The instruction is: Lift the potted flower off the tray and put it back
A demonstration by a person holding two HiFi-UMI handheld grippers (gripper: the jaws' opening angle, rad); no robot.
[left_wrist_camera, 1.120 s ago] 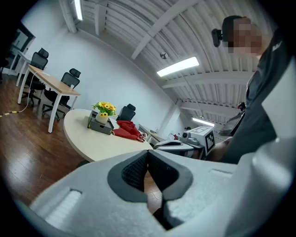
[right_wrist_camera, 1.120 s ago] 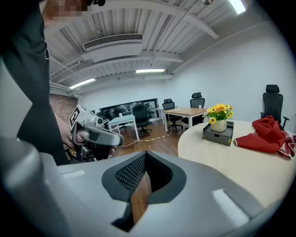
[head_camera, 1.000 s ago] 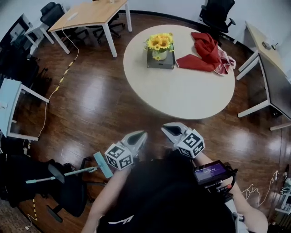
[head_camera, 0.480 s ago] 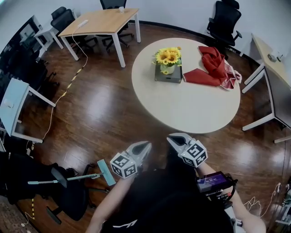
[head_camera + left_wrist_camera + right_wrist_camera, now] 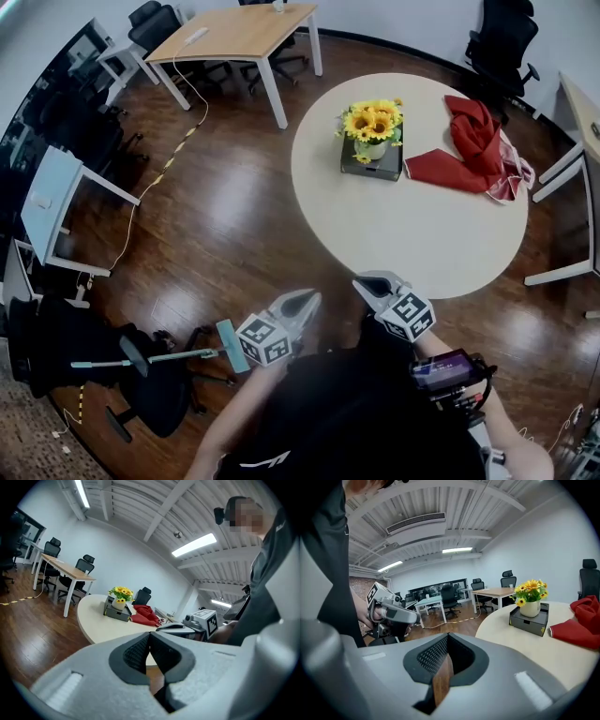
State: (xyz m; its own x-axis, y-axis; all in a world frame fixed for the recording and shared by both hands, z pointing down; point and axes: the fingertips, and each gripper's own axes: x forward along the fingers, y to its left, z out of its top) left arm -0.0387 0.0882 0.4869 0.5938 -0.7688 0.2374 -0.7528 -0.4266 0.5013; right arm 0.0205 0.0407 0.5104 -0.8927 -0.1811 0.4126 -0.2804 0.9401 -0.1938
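Observation:
A potted sunflower (image 5: 372, 127) in a white pot stands in a dark tray (image 5: 384, 170) on the far side of the round table (image 5: 412, 230). Both grippers hover over the floor short of the table's near edge, well apart from the pot. My left gripper (image 5: 310, 298) is shut with nothing in it, and so is my right gripper (image 5: 367, 281). The left gripper view shows the left gripper (image 5: 150, 633), its tips together, and the flower (image 5: 120, 593) far ahead. The right gripper view has the right gripper (image 5: 448, 635) pointing left of the pot (image 5: 530, 609) and tray (image 5: 528, 620).
A red cloth (image 5: 473, 150) lies on the table right of the tray. A wooden desk (image 5: 246, 31) and office chairs (image 5: 507, 37) stand behind, a white desk (image 5: 54, 199) at left. A mop (image 5: 178, 354) and a dark chair (image 5: 141, 394) sit by my left side.
Both grippers have moved forward toward the round table, still shut. The table and flower now sit further right and lower in the head view.

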